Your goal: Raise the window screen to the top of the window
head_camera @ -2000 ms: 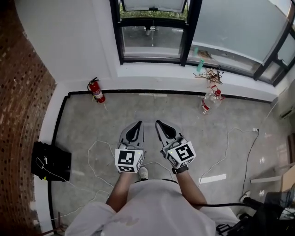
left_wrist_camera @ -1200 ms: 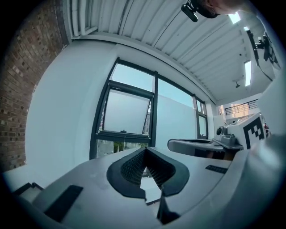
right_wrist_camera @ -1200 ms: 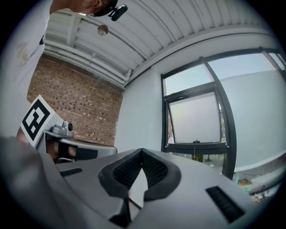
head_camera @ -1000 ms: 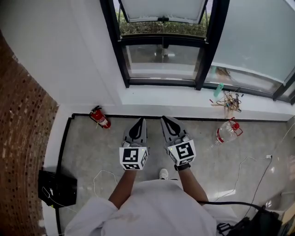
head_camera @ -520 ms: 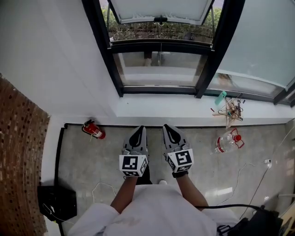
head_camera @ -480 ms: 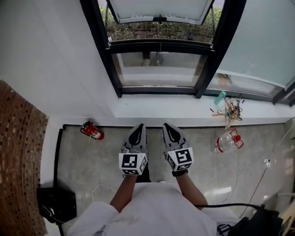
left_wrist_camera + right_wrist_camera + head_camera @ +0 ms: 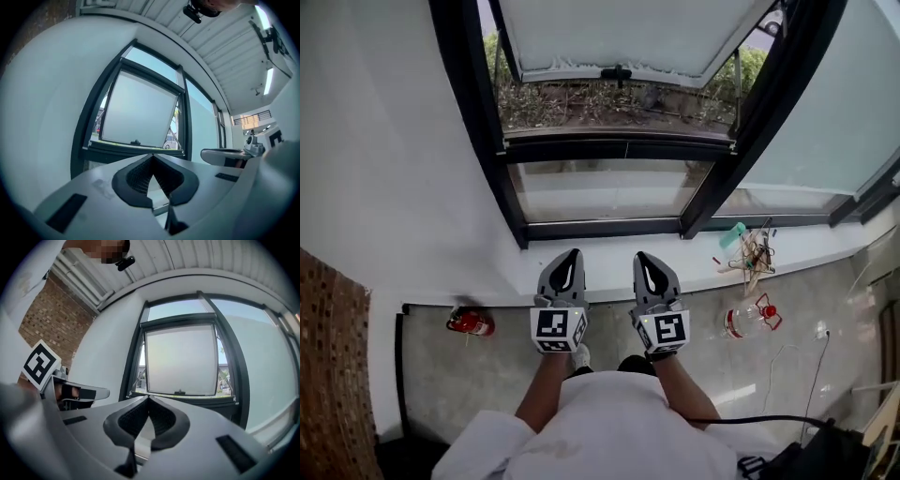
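Off to the left of the left hand-held gripper [image 7: 566,255], a brick wall [image 7: 333,375] edges the grey floor [image 7: 478,384]. Nearer to the gripper, a red fire extinguisher [image 7: 469,322] lies on that floor at the foot of the white wall. The left hand-held gripper is clenched, its two jaws meeting at the tips with nothing between them, and it faces the window. Ahead of both hand-held grippers and higher than them, well apart from either, is the window screen [image 7: 628,33]. It is a pale panel inside the dark window frame [image 7: 469,141], with a small dark handle [image 7: 616,72] at the middle of its lower edge; greenery shows outside under that edge. The right hand-held gripper [image 7: 646,258], just beside the left one, is likewise clenched on nothing, jaws tip to tip. To its right, a tangle of thin wires [image 7: 750,258] lies on the white sill [image 7: 698,248]. Below that, a clear plastic bottle [image 7: 742,320] with red fittings lies on the floor.
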A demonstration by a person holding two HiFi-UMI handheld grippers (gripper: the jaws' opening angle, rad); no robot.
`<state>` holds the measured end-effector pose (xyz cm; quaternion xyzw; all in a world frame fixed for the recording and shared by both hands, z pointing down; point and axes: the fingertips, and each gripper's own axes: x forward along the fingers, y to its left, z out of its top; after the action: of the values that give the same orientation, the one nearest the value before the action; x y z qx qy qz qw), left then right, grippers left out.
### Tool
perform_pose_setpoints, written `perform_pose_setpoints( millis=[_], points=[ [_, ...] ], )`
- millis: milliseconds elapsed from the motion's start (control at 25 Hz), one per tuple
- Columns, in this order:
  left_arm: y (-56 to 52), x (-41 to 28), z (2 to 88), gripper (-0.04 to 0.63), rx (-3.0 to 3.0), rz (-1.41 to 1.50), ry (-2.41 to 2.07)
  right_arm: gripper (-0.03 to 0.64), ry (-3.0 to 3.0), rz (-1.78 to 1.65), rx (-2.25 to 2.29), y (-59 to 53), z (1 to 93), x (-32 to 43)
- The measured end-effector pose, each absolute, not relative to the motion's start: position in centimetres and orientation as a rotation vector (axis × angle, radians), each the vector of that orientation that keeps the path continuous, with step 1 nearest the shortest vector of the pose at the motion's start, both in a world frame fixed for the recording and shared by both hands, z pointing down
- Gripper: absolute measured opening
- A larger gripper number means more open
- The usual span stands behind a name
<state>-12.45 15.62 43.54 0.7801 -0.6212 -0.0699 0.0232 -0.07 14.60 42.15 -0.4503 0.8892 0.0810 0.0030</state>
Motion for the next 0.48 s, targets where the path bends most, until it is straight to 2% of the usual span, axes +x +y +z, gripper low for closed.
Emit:
perform_pose_setpoints(
  millis=[200,480],
  points=[
    [11.2,-11.2,47.5,0.002,2.415,-0.151,-1.782,0.003,2.840,0.088,-1.466,10.4,46.4,-0.9],
    [3.0,-9.2,46.9,0.001,2.484,-0.102,-1.773,0.003,2.810,0.017,-1.457,1.1,47.1,0.2]
  ],
)
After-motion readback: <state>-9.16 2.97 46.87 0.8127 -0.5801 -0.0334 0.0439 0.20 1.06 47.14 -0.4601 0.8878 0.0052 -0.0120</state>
